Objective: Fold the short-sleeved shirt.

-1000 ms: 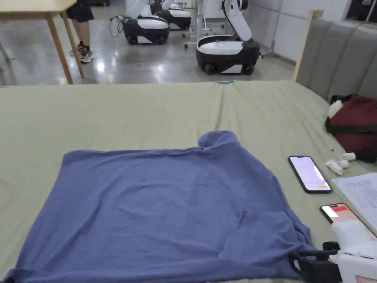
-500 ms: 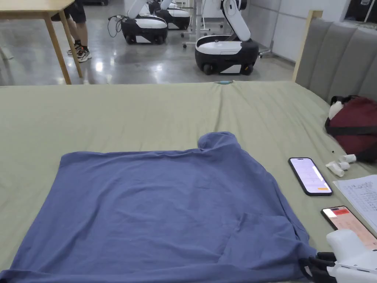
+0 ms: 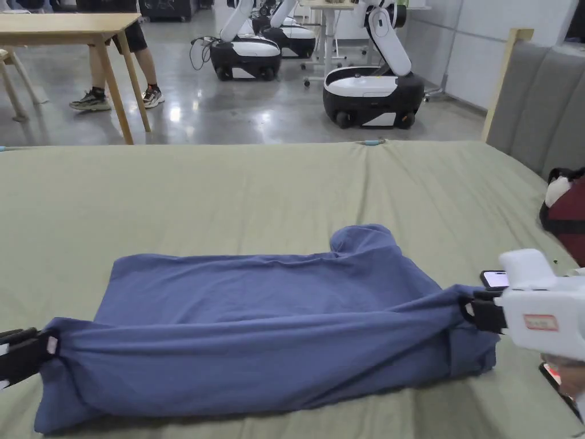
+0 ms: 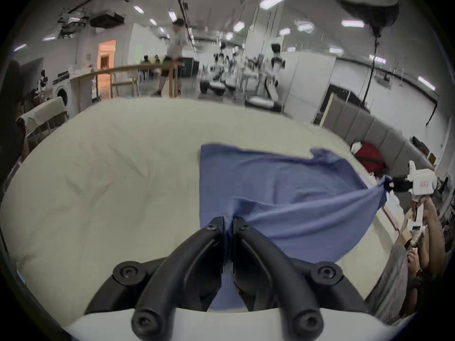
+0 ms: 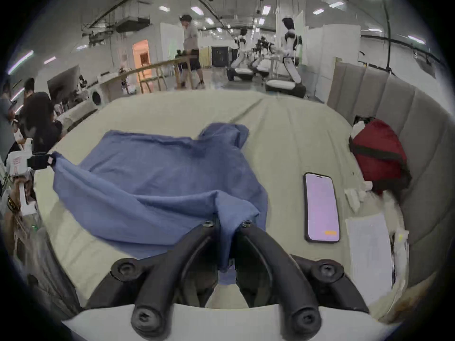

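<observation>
Two grippers hold the blue shirt [image 3: 268, 320] at its near edge, one at each end. Left gripper [image 4: 229, 225]: jaws closed on a bunched near-left corner. Right gripper [image 5: 227, 225]: jaws closed on the near-right corner. Near edge is lifted off the green bed sheet [image 3: 228, 188] and stretched between them; far part of the shirt lies flat on the sheet. Phone [image 5: 321, 207] lies right of the shirt, apart from it.
</observation>
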A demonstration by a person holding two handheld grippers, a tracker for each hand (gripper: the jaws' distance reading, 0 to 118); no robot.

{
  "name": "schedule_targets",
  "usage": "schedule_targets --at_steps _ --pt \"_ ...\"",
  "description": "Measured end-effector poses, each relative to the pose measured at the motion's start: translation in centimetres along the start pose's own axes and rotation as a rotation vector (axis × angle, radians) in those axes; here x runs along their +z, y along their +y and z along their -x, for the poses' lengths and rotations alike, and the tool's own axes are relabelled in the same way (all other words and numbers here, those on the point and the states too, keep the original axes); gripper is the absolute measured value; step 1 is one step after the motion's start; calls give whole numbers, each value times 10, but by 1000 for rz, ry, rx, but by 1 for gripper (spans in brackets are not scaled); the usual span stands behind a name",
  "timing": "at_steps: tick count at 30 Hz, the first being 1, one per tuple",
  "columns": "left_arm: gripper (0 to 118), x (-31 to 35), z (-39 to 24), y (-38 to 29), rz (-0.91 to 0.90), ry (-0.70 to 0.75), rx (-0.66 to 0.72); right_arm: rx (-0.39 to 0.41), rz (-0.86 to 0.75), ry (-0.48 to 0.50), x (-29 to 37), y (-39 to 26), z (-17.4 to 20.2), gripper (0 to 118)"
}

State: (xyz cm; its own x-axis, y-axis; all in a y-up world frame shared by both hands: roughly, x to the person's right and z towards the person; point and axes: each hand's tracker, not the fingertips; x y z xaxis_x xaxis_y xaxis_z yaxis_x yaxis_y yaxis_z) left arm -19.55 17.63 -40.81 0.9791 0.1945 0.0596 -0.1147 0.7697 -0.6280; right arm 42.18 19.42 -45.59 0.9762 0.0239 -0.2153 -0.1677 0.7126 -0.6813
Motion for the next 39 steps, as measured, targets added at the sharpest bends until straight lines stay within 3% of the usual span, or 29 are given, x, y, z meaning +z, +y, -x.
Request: schedule_targets --at_steps 6,10,11,12,13,14,15,16,17,21,22,23,24,25,26,27,34,35,36,37,38,39 --pt "6 -79 -2 -10 237 100 -95 89 254 -89 -112 -7 4 12" --pt "6 -82 -2 -17 213 89 -51 72 203 -102 -112 -8 5 15" --pt "14 -80 -1 -16 213 85 -33 65 203 -97 -109 -6 2 26" --pt "41 -75 1 -14 206 74 -1 66 192 -91 -98 -6 -2 49" --pt "88 -69 2 -11 181 94 -3 61 169 -88 -89 -6 -5 80" --pt "118 -58 4 -8 183 97 -8 43 144 -93 -77 -6 -10 112" --pt "113 -47 4 -8 184 92 -7 -2 115 -78 -61 -8 -16 118" --pt "113 -27 3 -13 132 61 22 -32 74 -60 -43 -12 -20 117" --pt "114 -10 1 -10 39 16 -38 -59 5 -24 -18 -17 -24 117" --pt "114 72 2 -38 -82 70 -42 -135 -139 21 77 -52 -21 115" --pt "113 89 1 -46 -107 62 -24 -152 -170 46 96 -64 -18 108" --pt "106 104 2 -57 -119 49 -1 -162 -200 63 114 -77 -14 87" --pt "91 117 2 -66 -142 35 15 -160 -223 77 128 -88 -9 57" --pt "63 128 2 -76 -180 37 36 -164 -233 78 141 -100 -4 21" --pt "14 142 -7 -81 -190 50 56 -168 -221 66 148 -109 1 1" --pt "0 146 -8 -87 -189 86 75 -180 -221 73 156 -117 4 1" --pt "0 111 -5 -85 -132 61 116 -134 -195 133 180 -127 32 1" --pt "6 100 -6 -82 -120 70 112 -134 -200 149 182 -126 34 1" --pt "20 86 -4 -77 -107 69 114 -134 -204 159 184 -125 35 1" --pt "50 73 -3 -75 -77 50 141 -132 -207 158 186 -124 38 1" --pt "95 61 -8 -75 -77 44 152 -126 -211 159 187 -123 40 1" --pt "104 45 -7 -71 -34 33 159 -116 -214 163 189 -122 41 1"
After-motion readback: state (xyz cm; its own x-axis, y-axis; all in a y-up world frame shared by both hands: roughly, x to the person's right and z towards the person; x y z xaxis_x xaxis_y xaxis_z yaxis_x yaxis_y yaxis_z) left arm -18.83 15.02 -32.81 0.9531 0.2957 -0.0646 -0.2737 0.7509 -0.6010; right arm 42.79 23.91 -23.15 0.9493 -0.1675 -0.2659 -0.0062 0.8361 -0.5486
